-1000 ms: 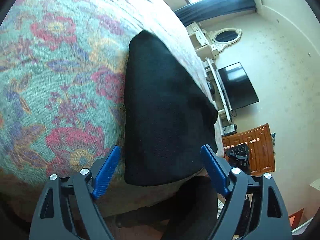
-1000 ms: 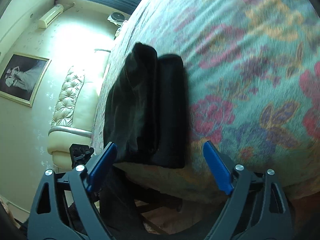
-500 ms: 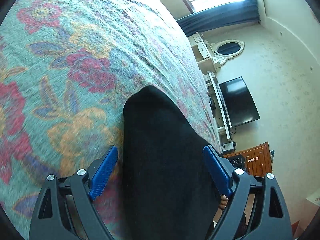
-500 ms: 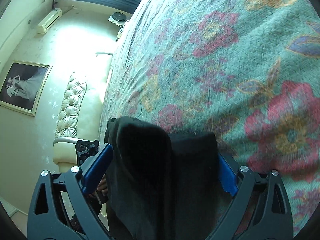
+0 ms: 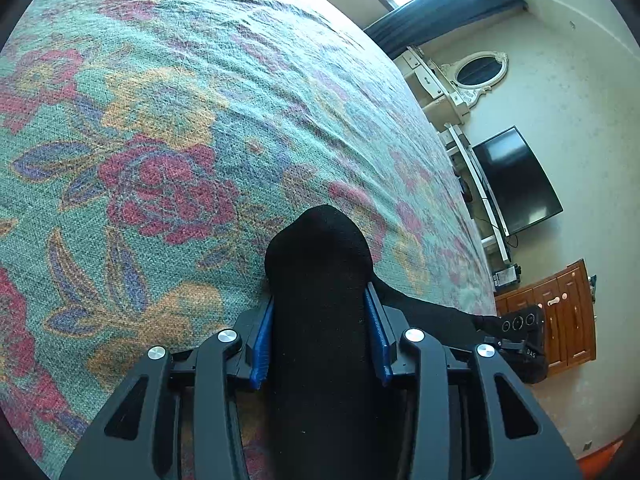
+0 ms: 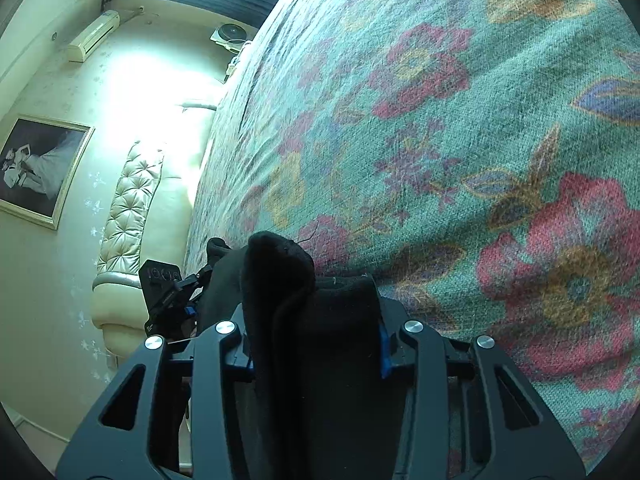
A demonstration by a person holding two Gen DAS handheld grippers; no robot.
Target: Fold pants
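The black pants lie folded on the flowered bed cover, near its front edge. My left gripper is closing its jaws on one end of the fold; the blue pads press the bunched cloth from both sides. My right gripper is closing the same way on the other end of the pants, which bulges up thickly between its fingers. Each view shows the other gripper at its edge: the right gripper and the left gripper. The cloth hides the surface under the pads.
The flowered cover stretches far ahead of both grippers. Beyond the bed on one side stand a dark TV, an oval mirror and a wooden cabinet. On the other side are a tufted cream headboard and a framed picture.
Both grippers moved forward over the pants' ends, then their wide jaws closed in on the cloth. The fabric now bunches up between the pads.
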